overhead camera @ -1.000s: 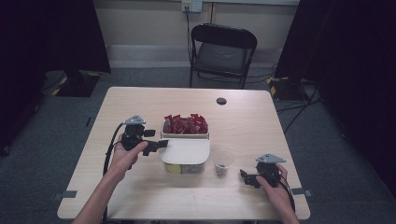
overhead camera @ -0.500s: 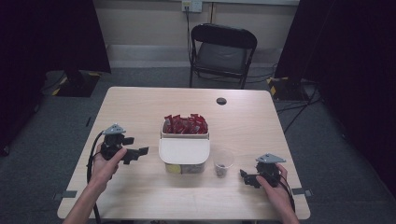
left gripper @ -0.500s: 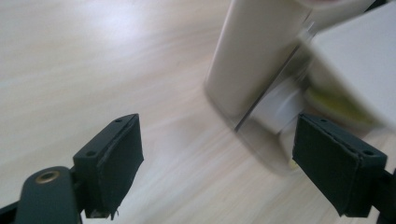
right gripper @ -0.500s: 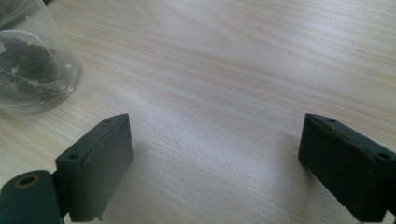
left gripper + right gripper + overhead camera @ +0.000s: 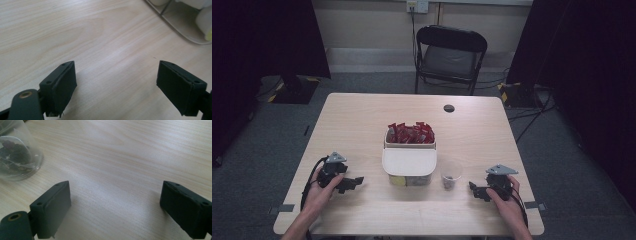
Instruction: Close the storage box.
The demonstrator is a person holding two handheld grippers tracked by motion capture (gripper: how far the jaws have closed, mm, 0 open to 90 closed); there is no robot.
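A pale wooden table point(image 5: 362, 120) with a light, streaky grain stands on grey carpet point(image 5: 267, 130) in a dim room with dark drapes on both sides. A black folding chair point(image 5: 451, 55) sits beyond the far edge at 12 o'clock, under a wall socket point(image 5: 417, 6). A small dark round disc point(image 5: 449, 108) lies on the tabletop toward 1 o'clock.

Near the table's middle stands a white lidded container point(image 5: 409, 165), and just behind it, touching or nearly so, an open tray of red packets point(image 5: 410, 134). Just beside the container at its 3 o'clock stands a clear plastic cup point(image 5: 451, 175) with dark bits at the bottom.

The left gripper point(image 5: 353, 183) rests low over the table at about 8 o'clock from the container, well apart from it, its jaws spread wide with bare wood between them; the left gripper view point(image 5: 116, 86) shows the container's edge point(image 5: 180, 27) at its upper right. The right gripper point(image 5: 475, 191) sits at about 4 o'clock, near the cup, jaws likewise wide apart and holding nothing; in the right gripper view point(image 5: 115, 207) the cup point(image 5: 17, 155) stands at upper left.
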